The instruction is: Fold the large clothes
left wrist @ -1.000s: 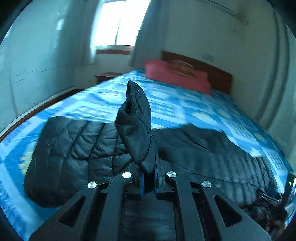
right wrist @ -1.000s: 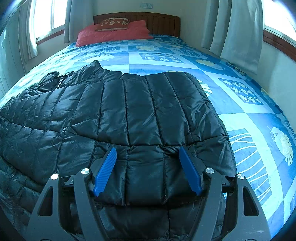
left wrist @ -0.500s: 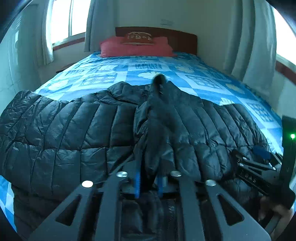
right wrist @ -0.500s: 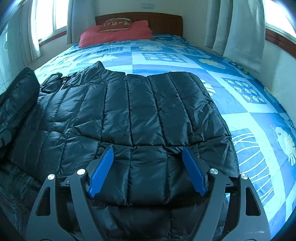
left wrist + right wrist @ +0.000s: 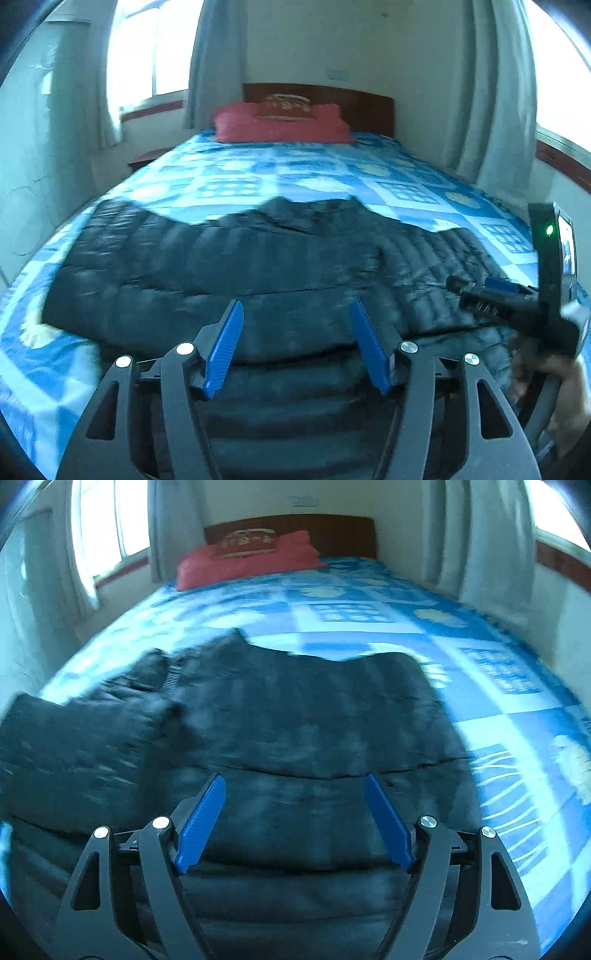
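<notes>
A black quilted puffer jacket (image 5: pixel 236 258) lies spread across the near end of the blue patterned bed (image 5: pixel 295 173). It also shows in the right wrist view (image 5: pixel 303 716), with a folded-over sleeve (image 5: pixel 74 746) lying on its left side. My left gripper (image 5: pixel 297 347) is open and empty above the jacket's near edge. My right gripper (image 5: pixel 293 823) is open and empty above the jacket's near hem. The right gripper also shows in the left wrist view (image 5: pixel 517 299), held by a hand at the right.
A red pillow (image 5: pixel 280 123) and a wooden headboard (image 5: pixel 365 107) are at the far end of the bed. Curtains (image 5: pixel 491 85) and windows line both side walls. A bedside table (image 5: pixel 146 160) stands at the far left.
My left gripper has let go of the sleeve it held and opened. The sleeve now lies folded over the jacket. Both views are blurred by motion and have pulled back slightly.
</notes>
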`<state>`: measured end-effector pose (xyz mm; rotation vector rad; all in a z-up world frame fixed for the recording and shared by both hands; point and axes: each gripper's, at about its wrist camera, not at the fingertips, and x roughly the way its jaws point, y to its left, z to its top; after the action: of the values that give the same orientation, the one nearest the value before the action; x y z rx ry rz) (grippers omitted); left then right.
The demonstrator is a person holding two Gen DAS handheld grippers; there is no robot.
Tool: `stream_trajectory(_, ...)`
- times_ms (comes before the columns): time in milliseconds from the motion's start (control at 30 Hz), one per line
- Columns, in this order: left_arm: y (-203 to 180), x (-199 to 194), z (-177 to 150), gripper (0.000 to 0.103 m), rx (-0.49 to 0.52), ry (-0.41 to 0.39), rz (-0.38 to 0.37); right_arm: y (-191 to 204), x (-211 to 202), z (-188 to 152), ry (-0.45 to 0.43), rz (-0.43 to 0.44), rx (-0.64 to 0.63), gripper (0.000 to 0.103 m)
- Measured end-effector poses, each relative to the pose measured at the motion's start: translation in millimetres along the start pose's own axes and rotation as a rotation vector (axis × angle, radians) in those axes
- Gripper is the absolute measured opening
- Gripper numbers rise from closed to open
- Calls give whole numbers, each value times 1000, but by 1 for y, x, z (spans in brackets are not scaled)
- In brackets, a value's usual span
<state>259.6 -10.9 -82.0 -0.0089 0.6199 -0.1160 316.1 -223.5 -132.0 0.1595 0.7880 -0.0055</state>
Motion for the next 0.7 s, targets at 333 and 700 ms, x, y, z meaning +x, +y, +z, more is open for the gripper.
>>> stream_trajectory(333, 87, -17, -17, 60, -97, 13, 151, 85, 52, 1, 128, 108, -64, 34)
stream_trajectory(700, 136, -27, -15, 60, -194, -4, 187, 16, -6, 31, -45, -17, -42, 19)
